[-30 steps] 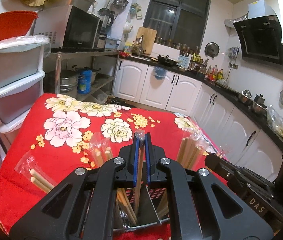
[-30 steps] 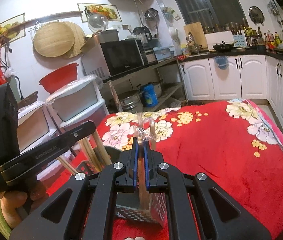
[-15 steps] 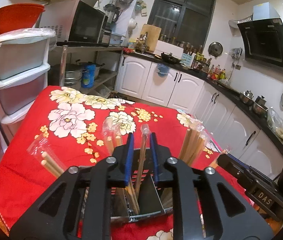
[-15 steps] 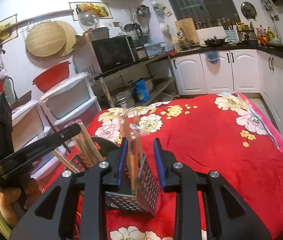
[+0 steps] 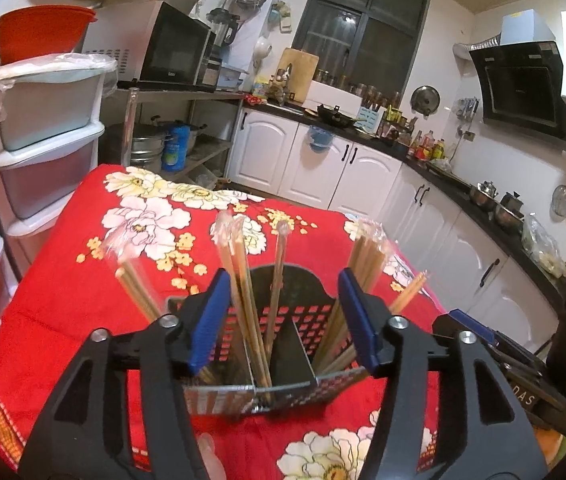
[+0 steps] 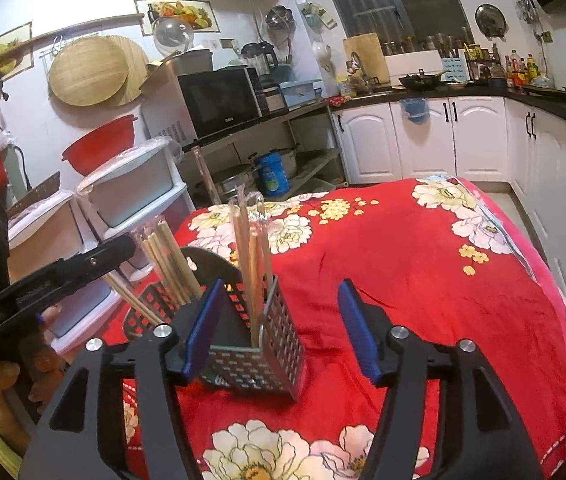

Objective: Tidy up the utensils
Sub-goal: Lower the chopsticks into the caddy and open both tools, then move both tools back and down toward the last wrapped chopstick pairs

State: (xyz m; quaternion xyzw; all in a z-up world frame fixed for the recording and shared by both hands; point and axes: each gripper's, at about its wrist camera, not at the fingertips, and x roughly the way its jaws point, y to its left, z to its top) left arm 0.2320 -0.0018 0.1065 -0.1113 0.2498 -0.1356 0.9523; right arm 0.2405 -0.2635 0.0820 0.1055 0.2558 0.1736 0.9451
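Chopsticks are standing in the holder ahead of both opening, empty grippers: left, right.

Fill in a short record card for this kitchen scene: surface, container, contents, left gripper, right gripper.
surface: red floral cloth
container: perforated metal utensil holder, divided into compartments
contents: wrapped chopsticks standing upright in the compartments
left gripper: jaws opening, pads clear of the chopsticks between them
right gripper: jaws opening, nothing gripped, holder corner between them
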